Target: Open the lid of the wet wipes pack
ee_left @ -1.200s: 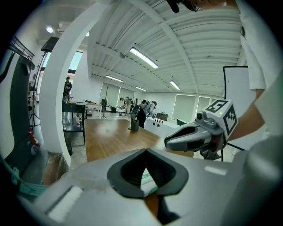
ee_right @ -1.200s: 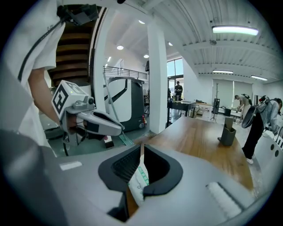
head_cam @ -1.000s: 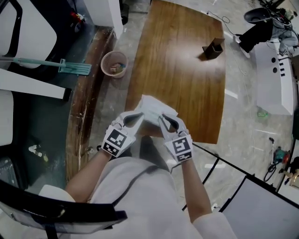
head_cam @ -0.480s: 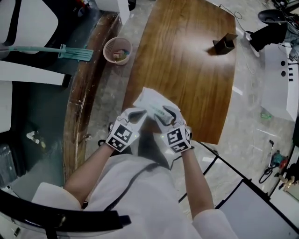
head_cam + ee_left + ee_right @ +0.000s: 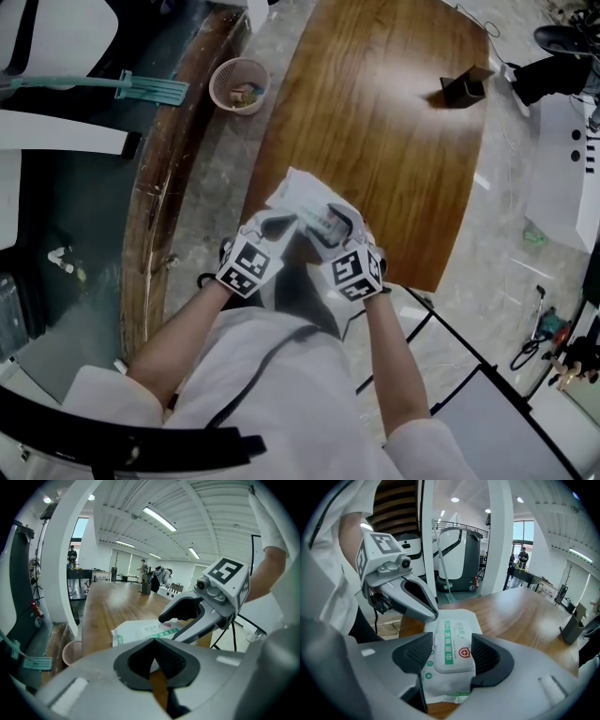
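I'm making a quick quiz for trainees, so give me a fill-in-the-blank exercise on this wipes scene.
1. The wet wipes pack is at the near end of the wooden ___.
2. The right gripper has its open jaws either side of the pack's ___.
3. The round basket stands on the ___.
Missing words: table; lid; floor.
The right gripper's jaws have just been opening, the lid between them.

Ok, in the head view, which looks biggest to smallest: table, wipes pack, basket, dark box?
1. table
2. wipes pack
3. basket
4. dark box
The basket sits farther away on the floor, so its rank is unsure.
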Motion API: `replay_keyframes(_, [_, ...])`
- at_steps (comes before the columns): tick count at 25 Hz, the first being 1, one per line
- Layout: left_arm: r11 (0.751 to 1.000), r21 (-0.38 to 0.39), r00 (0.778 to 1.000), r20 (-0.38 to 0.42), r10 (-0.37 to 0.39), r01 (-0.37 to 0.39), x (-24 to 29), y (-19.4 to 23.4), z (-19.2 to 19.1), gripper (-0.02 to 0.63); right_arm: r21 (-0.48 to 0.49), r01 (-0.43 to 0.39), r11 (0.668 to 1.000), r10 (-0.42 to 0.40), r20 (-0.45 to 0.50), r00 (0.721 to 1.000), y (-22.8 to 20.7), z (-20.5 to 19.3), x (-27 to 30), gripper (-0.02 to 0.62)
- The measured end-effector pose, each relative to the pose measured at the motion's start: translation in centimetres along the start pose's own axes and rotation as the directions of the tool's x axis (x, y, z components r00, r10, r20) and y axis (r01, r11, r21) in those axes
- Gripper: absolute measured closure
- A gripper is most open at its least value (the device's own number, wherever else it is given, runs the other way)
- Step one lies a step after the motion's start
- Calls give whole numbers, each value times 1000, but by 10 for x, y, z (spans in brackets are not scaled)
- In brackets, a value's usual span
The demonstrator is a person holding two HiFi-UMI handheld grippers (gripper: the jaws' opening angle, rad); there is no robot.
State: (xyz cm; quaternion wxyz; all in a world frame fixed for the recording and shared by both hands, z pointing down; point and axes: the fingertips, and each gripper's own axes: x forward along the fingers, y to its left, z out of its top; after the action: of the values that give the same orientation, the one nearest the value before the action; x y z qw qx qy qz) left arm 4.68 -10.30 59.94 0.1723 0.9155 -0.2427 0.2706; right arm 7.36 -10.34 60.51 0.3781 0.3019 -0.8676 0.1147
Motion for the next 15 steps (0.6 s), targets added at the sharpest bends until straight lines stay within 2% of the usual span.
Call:
replay_keyframes(7, [1000, -21, 1000, -21, -13, 12, 7, -6, -13, 601, -24, 4, 1000, -5, -19, 1000, -1, -1, 3, 337])
replay_keyframes(15, [999, -23, 999, -32, -33, 32, 16, -13, -20, 601, 10, -15, 1000, 15, -27, 1000, -4, -5, 6, 324])
